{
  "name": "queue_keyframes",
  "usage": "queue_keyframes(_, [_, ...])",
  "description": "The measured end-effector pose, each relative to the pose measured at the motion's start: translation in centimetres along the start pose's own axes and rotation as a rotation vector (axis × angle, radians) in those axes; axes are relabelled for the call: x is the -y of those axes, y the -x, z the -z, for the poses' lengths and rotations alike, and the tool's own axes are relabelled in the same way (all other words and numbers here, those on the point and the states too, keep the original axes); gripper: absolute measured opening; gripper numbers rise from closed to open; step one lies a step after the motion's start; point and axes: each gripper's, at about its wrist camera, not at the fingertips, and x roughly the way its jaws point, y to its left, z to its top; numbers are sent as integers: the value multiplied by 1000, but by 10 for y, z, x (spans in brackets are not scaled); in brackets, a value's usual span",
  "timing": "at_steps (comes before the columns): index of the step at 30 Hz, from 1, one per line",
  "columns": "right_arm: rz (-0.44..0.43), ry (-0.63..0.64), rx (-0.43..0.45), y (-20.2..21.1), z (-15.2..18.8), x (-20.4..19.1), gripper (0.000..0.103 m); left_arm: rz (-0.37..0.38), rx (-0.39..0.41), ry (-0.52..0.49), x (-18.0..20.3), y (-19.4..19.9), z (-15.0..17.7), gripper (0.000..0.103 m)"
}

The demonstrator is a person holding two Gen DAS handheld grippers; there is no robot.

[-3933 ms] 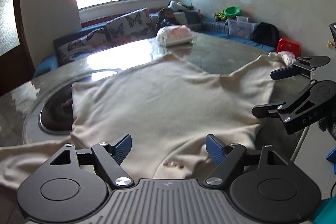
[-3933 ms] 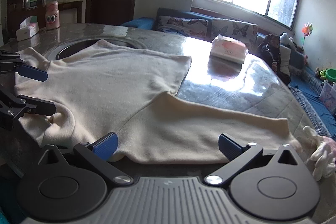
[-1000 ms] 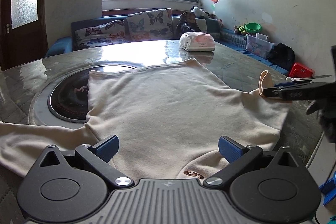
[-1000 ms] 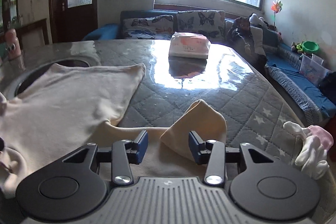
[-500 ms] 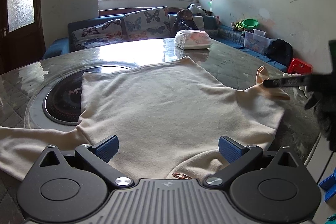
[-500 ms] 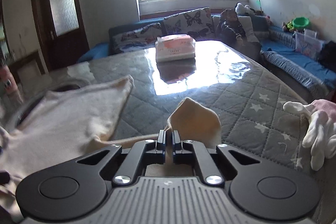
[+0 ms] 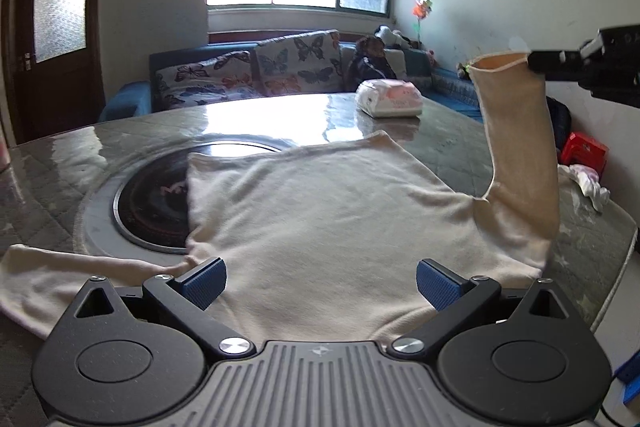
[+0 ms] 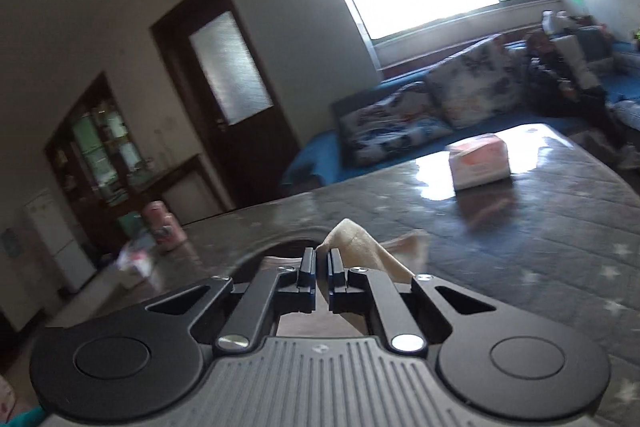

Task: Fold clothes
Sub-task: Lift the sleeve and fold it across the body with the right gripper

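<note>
Jaws first: my right gripper point(image 8: 322, 269) is clamped all the way down on the cuff of the cream sweater's right sleeve point(image 7: 516, 131), pinching just a thin bit of fabric at the cuff edge. You can see the sleeve hanging from it like a column, up off the bench point(image 7: 60, 163) near its right edge. My left gripper point(image 7: 320, 283) has its jaws wide apart and isn't holding anything, just hovering over the collar end of the sweater point(image 7: 320, 219) at the near edge of the bench.

Sweater itself is lying flat across the middle of the bench, hem towards the far side, partly covering the round dark inset plate point(image 7: 152, 203). Other sleeve is sprawled out towards the near left corner.

What I reckon could go sideways:
- That pinch is tiny. If I swing the sleeve across quickly, the cuff could slip out and flop off the right edge.
- Nothing is pinning the body down, so pulling on the sleeve might drag or bunch up the shoulder and wreck the flat layout.
- Tissue pack point(image 7: 388, 99) sits at the far side, well clear, so no worries there.
</note>
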Motion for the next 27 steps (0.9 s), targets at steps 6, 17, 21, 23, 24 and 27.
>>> queue_keyframes(6, [-163, 49, -60, -36, -2, -43, 4, -39, 11, 34, -17, 10, 4, 103])
queue_keyframes(17, [-290, 82, -275, -93, 37, -72, 11, -78, 2, 65, -34, 17, 11, 103])
queue_keyframes(21, [-260, 118, -260, -80, 37, -67, 20, -80, 1, 66, -34, 16, 9, 103])
queue_keyframes(23, [-204, 150, -260, -73, 39, -61, 26, -72, 5, 62, -31, 15, 7, 103])
queue_keyframes(24, [-171, 169, -262, -70, 40, -57, 28, -65, 8, 59, -29, 15, 6, 103])
queue_keyframes(27, [-85, 196, -289, -64, 47, -40, 28, -44, 18, 50, -23, 14, 3, 100])
